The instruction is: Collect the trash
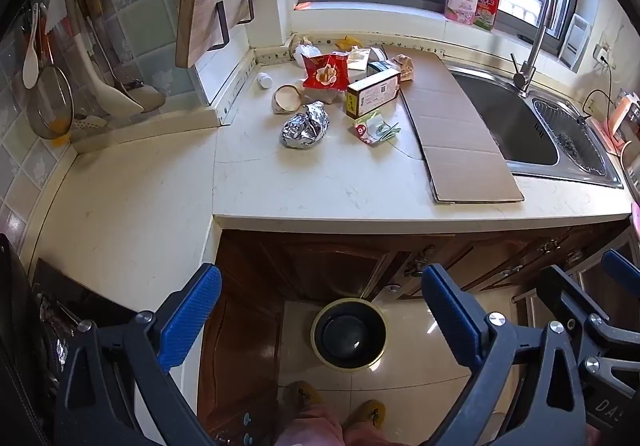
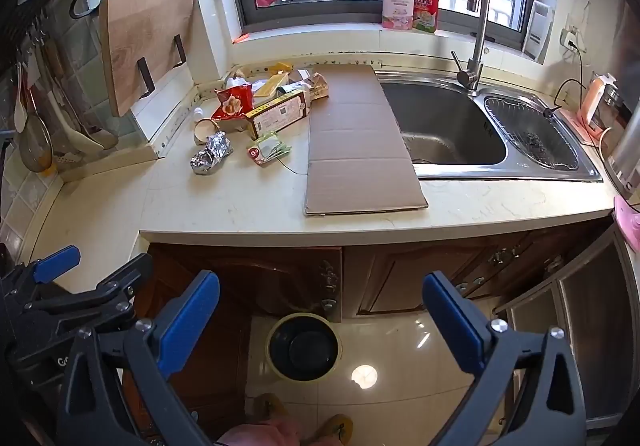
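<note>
Both of my grippers hang above the floor in front of the counter, tilted down. My left gripper (image 1: 320, 310) has its 2 blue fingers (image 1: 192, 314) spread wide with nothing between them. My right gripper (image 2: 320, 314) is likewise spread wide and empty. In the left wrist view the right gripper shows only as a partial edge at the far right; the reverse holds in the right wrist view.

The trash lies in a cluster on the counter (image 1: 320, 190), toward its back left corner, well apart from both grippers. Identifiable items: crumpled foil (image 1: 306, 126), a red snack bag (image 1: 325, 73), a long box (image 1: 374, 92) lying on its side, a small torn packet marked 9.9 (image 1: 374, 128), a small round cup on its side (image 1: 286, 98) and a white bottle (image 1: 265, 80). Behind the red bag more wrappers and cartons overlap; I cannot separate them or read their print.

A flat cardboard sheet (image 1: 460, 126) lies beside the pile, its right edge overhanging the sink (image 1: 516, 126).

On the floor below, between my fingers in both views, stands a round bin (image 1: 349, 334) with a dark liner. Its inside is too dark to make out.

2 yellow slippers (image 1: 306, 394) and pink trouser legs are cut off at the bottom edge.
</note>
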Tool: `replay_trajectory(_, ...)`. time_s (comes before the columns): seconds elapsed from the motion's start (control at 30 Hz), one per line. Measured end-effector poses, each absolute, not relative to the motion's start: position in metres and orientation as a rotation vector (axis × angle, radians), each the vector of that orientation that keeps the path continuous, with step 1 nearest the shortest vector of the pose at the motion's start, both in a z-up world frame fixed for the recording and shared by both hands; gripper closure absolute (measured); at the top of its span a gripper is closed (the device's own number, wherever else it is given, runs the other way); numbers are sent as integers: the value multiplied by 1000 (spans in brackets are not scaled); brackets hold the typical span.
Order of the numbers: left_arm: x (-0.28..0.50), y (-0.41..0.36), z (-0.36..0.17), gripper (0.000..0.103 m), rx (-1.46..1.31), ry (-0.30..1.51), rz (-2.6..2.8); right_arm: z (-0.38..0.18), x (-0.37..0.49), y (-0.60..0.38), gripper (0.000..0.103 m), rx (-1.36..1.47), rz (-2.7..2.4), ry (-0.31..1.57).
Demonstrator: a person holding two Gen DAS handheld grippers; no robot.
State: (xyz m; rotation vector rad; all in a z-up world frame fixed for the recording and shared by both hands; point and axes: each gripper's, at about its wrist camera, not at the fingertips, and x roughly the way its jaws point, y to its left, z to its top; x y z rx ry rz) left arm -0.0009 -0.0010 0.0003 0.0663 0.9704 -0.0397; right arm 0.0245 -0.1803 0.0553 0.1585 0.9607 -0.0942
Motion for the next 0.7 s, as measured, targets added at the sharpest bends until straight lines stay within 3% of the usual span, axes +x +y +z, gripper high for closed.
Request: replay_trajectory(0.7,-2,-2,-2,9,42,980,-40,56,23,-179,1,153,-87,962)
